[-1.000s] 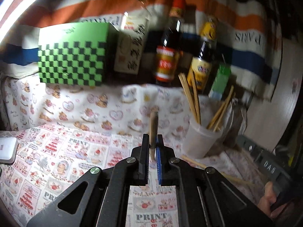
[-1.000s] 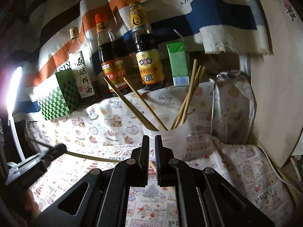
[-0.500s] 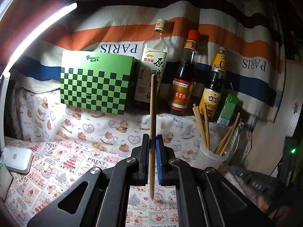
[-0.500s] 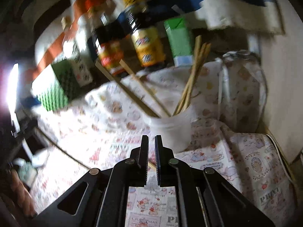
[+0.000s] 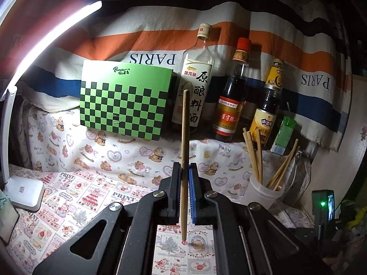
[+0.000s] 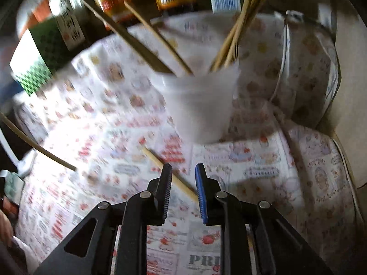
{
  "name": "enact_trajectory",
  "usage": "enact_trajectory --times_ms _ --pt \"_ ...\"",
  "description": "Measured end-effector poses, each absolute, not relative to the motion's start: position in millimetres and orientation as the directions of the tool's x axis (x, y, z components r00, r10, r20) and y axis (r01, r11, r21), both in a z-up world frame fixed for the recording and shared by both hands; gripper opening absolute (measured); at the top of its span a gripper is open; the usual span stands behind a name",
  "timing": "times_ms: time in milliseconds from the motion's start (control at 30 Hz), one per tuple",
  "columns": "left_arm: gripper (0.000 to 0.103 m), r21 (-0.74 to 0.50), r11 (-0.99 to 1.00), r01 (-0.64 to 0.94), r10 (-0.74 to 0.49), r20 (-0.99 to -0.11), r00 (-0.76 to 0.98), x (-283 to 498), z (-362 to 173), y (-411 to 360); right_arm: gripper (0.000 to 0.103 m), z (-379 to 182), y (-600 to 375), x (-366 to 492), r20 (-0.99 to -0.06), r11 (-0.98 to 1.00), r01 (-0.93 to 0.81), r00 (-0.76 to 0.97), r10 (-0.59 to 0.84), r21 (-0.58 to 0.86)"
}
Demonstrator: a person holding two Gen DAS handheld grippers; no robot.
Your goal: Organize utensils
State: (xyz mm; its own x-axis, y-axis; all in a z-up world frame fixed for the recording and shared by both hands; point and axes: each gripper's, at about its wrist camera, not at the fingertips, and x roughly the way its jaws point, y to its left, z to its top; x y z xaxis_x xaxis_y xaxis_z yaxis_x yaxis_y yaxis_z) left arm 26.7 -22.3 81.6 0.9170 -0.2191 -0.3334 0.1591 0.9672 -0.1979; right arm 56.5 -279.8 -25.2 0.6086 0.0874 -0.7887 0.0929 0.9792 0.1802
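My left gripper [image 5: 183, 171] is shut on a wooden chopstick [image 5: 184, 137] and holds it upright above the printed cloth. A white plastic cup [image 5: 263, 192] with several chopsticks stands to its right. In the blurred right wrist view my right gripper [image 6: 183, 174] is open, low over a loose chopstick [image 6: 169, 174] that lies on the cloth between the jaws. The cup [image 6: 199, 107] with its chopsticks stands just beyond it. The chopstick held by the left gripper [image 6: 39, 146] crosses the left edge.
Three sauce bottles [image 5: 231, 96], a green checkered box [image 5: 123, 100] and a small green carton [image 5: 283, 135] line the back against a striped cloth. A white lamp base [image 5: 24, 192] stands at the left. A cloth-covered round object [image 6: 305, 73] sits right of the cup.
My left gripper has lifted and tilted back with its chopstick now upright. My right gripper has dropped toward the cloth, opened, and now straddles the loose chopstick.
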Motion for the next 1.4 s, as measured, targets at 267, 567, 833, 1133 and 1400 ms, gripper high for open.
enact_trajectory --times_ms 267,567,833,1133,1400 --pt "0.006 -0.217 0.968 0.124 -0.194 -0.338 0.921 33 80 -11 0.023 -44 -284 62 -0.841 0.974 0.129 0.533 0.092 0.189" --pt "0.006 -0.24 0.963 0.118 -0.2 -0.35 0.915 37 79 -6 0.023 -46 -274 48 -0.868 0.968 0.078 0.465 0.176 0.239" --pt "0.006 -0.239 0.964 0.115 -0.194 -0.343 0.919 36 81 -3 0.023 -35 -223 50 -0.877 0.976 -0.091 0.429 0.218 0.199" --pt "0.006 -0.272 0.958 0.088 -0.183 -0.347 0.92 41 83 11 0.045 -32 -173 68 -0.885 0.934 -0.332 0.384 0.261 0.132" --pt "0.006 -0.261 0.962 0.083 -0.173 -0.344 0.923 40 83 11 0.033 -42 -159 82 -0.903 0.941 -0.333 0.384 0.194 0.06"
